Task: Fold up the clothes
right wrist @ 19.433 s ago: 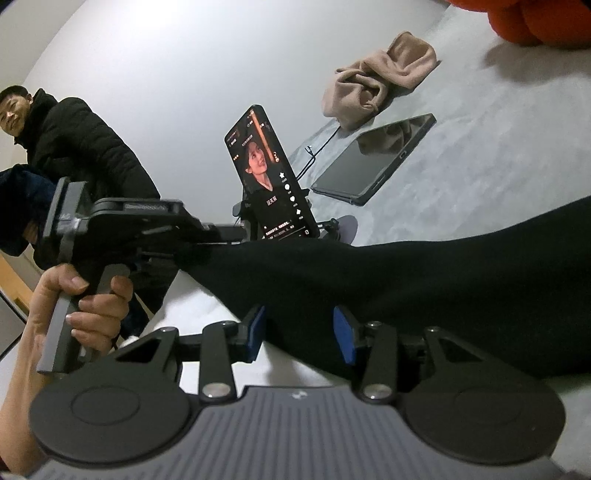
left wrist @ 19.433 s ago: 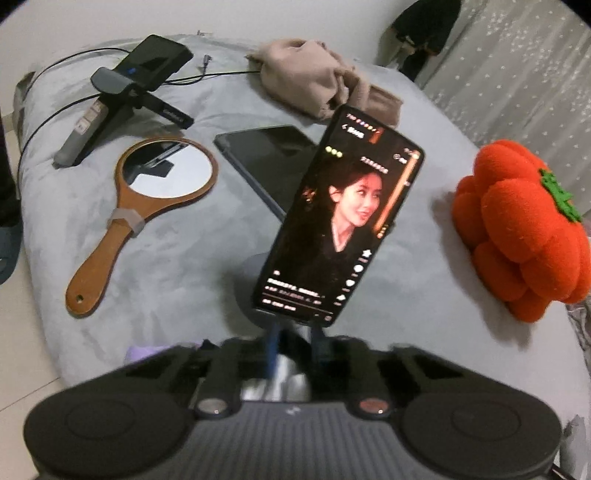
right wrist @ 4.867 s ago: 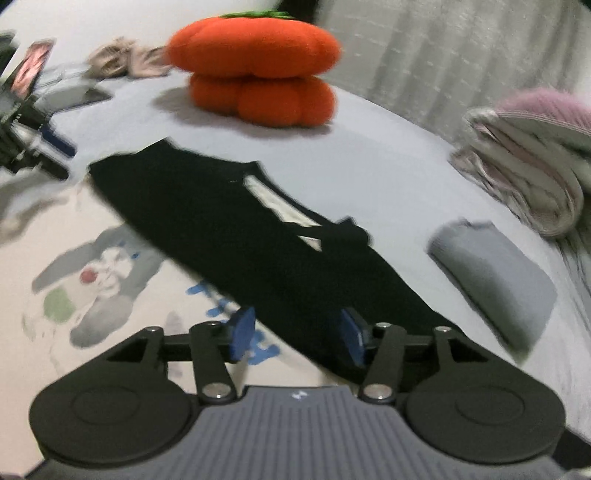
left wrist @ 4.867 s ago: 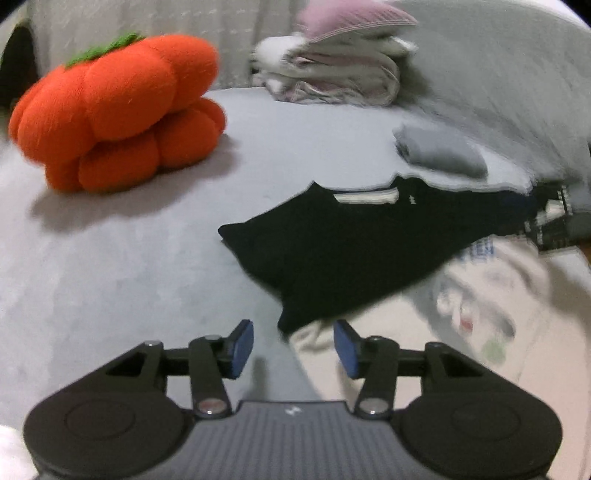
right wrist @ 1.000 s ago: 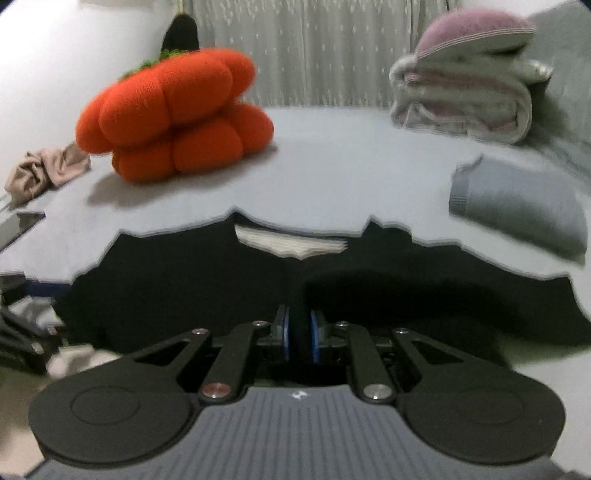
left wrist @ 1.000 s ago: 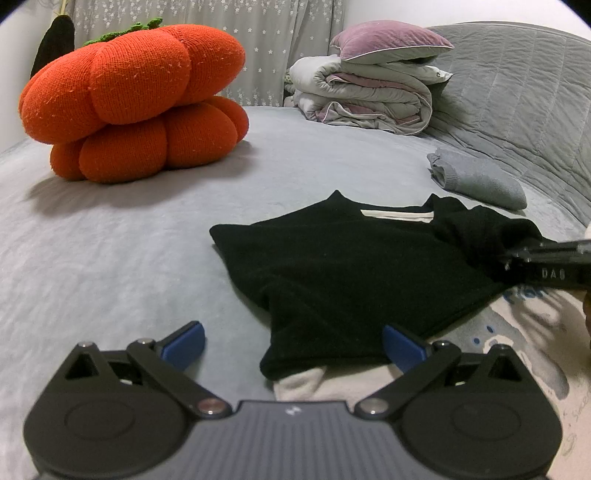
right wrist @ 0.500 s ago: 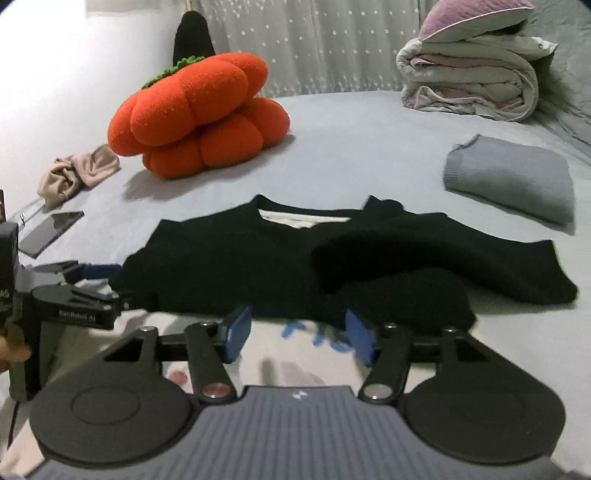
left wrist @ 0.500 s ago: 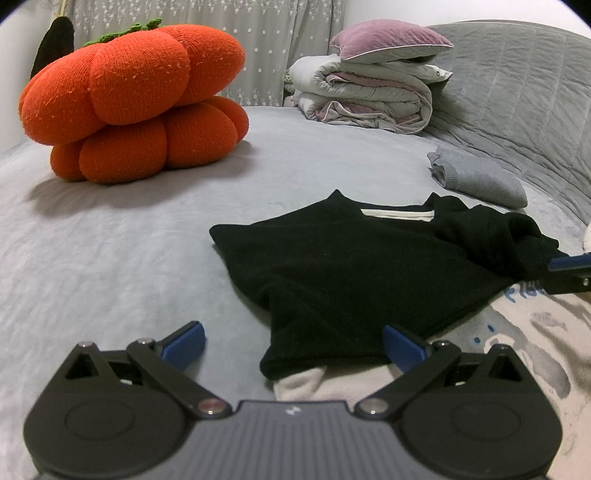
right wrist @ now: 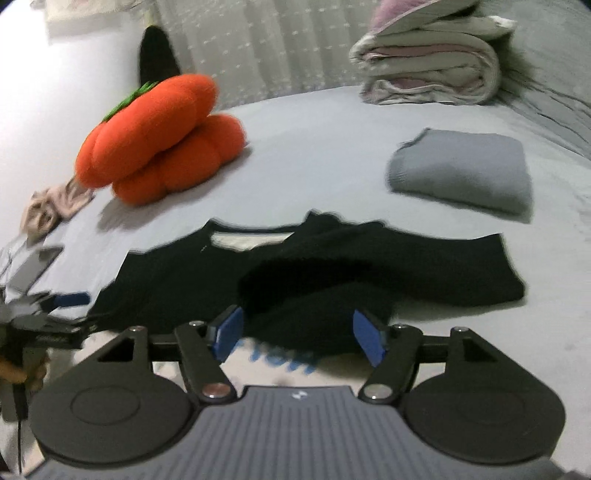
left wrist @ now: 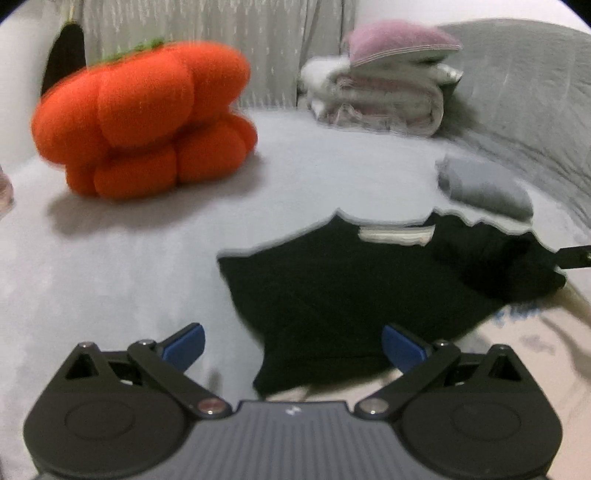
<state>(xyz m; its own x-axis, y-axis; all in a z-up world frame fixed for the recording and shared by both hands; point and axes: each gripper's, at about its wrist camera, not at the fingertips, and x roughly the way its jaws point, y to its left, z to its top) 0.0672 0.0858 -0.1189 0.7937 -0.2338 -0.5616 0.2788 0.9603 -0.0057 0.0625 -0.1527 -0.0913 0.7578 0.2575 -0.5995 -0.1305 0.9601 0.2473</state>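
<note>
Left gripper (left wrist: 291, 343): jaws spread wide, holding nothing, just short of the near hem of the black garment (left wrist: 354, 291). Right gripper (right wrist: 301, 332): jaws spread, nothing between them, at the garment's bunched right side. The garment lies flat over a cream printed cloth (right wrist: 273, 365) on the grey bed (left wrist: 110, 258). Bare grey bedding lies left of the garment's edge. Beyond: orange pumpkin cushion (left wrist: 144, 122), folded grey item (right wrist: 461, 173), stacked bedding (right wrist: 428, 66), curtain (left wrist: 221, 29).
</note>
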